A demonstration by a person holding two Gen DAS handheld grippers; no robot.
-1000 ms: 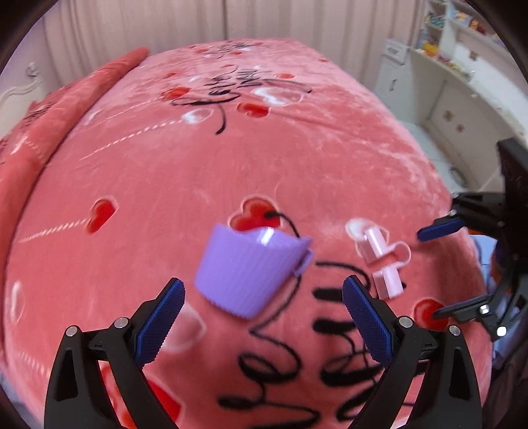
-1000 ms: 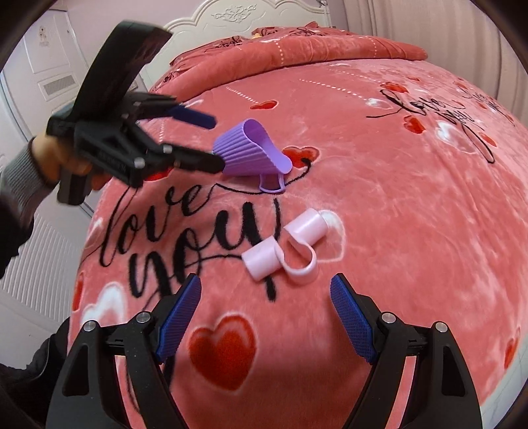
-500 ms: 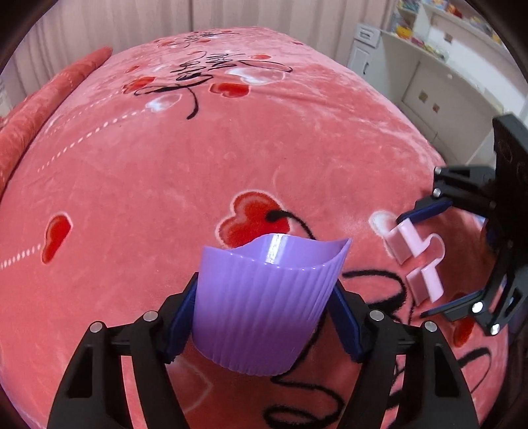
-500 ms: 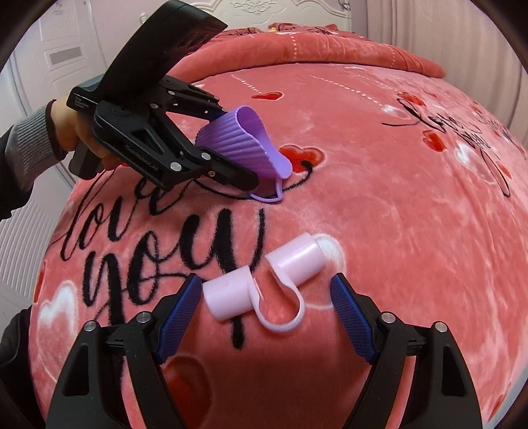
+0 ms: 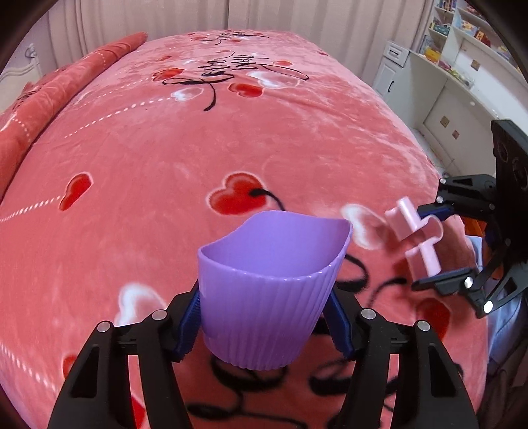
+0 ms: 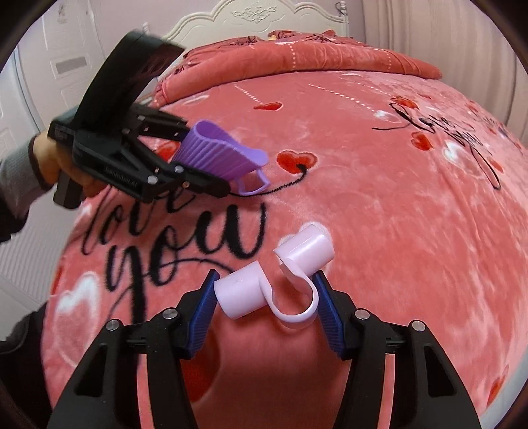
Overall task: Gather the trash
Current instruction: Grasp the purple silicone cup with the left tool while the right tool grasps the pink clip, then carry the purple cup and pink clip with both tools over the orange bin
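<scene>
A purple ribbed silicone cup [image 5: 270,280] sits between the blue pads of my left gripper [image 5: 264,323]. The pads press its sides, its rim is squashed out of round, and the jaws are still closing. In the right wrist view the left gripper [image 6: 208,158] holds the cup [image 6: 224,155] tilted just above the blanket, handle down. A pale pink double cap joined by a strap [image 6: 274,290] lies between the pads of my right gripper [image 6: 264,307]. Both pads touch it and the jaws are closing. The left wrist view shows the right gripper [image 5: 419,247] on that cap [image 5: 415,237].
Everything is on a bed under a pink plush blanket [image 5: 231,138] printed with hearts and black script. A folded red quilt [image 6: 297,56] and a white headboard [image 6: 257,16] lie at the far end. White cabinets and shelves [image 5: 462,82] stand beside the bed. A hand [image 6: 43,158] holds the left gripper.
Both grippers came down around their objects and their jaws narrowed. The purple cup went from lying free on the blanket to squeezed between the left pads. The pink cap is now pinched by the right pads.
</scene>
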